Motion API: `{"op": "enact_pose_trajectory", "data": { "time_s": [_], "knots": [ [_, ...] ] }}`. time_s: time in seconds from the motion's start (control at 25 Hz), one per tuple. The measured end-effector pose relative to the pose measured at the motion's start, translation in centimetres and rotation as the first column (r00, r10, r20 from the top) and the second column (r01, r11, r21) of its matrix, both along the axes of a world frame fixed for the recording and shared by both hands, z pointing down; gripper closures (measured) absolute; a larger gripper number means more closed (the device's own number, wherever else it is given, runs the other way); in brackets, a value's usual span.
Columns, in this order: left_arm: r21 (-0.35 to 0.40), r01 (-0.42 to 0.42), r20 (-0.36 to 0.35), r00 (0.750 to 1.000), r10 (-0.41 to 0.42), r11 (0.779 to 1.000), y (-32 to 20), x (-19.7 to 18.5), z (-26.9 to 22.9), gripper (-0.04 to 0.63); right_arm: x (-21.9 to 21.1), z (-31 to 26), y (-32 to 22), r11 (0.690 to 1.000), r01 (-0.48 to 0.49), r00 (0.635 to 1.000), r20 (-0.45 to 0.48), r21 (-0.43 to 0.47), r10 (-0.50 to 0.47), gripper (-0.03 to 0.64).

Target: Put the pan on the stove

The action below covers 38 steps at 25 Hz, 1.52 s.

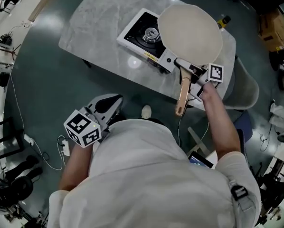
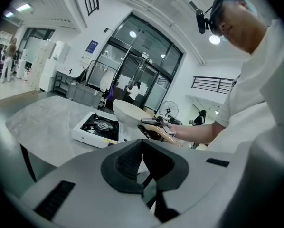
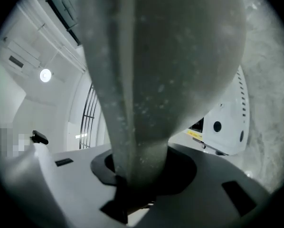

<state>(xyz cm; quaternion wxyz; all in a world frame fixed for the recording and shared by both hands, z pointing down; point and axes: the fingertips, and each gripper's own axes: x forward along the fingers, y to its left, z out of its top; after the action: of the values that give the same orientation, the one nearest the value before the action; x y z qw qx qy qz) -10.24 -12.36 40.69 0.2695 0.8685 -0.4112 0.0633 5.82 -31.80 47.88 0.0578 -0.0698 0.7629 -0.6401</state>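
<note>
A cream-coloured pan (image 1: 189,32) with a wooden handle (image 1: 183,96) hangs over the right end of a white portable gas stove (image 1: 142,34), whose burner remains uncovered. The stove stands on a grey marble table (image 1: 99,18). My right gripper (image 1: 195,77) is shut on the handle where it joins the pan. The right gripper view is filled by the pan's speckled underside (image 3: 180,56), with the stove's white side (image 3: 227,127) behind it. My left gripper (image 1: 104,106) hangs low beside the person's hip, away from the table, jaws together and empty. Its view shows the pan (image 2: 127,112) and stove (image 2: 97,129) from afar.
A grey chair (image 1: 244,89) stands off the table's right end. Cables and a white power strip (image 1: 65,147) lie on the floor at the left. Equipment clutter lines both edges of the head view. A bare stretch of tabletop (image 1: 92,30) lies left of the stove.
</note>
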Motion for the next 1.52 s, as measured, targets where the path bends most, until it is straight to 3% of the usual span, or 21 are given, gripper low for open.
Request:
{"op": "enact_pose_trajectory", "data": {
  "time_s": [0.36, 0.72, 1.52],
  "knots": [
    [-0.014, 0.144, 0.009, 0.990, -0.144, 0.990, 1.7, -3.6, 0.2, 0.575, -8.4, 2.1, -1.3, 0.976, 0.218, 0.975, -0.033, -0.021, -0.219, 0.476],
    [-0.032, 0.235, 0.017, 0.972, -0.234, 0.972, 2.7, -4.7, 0.6, 0.575, -11.4, 3.9, -3.3, 0.953, 0.299, 0.953, -0.048, -0.039, -0.301, 0.474],
    [-0.046, 0.191, 0.007, 0.982, -0.191, 0.980, 1.6, -4.2, 0.5, 0.575, -11.3, 4.4, -3.7, 0.952, 0.299, 0.954, -0.016, -0.071, -0.301, 0.456]
  ]
}}
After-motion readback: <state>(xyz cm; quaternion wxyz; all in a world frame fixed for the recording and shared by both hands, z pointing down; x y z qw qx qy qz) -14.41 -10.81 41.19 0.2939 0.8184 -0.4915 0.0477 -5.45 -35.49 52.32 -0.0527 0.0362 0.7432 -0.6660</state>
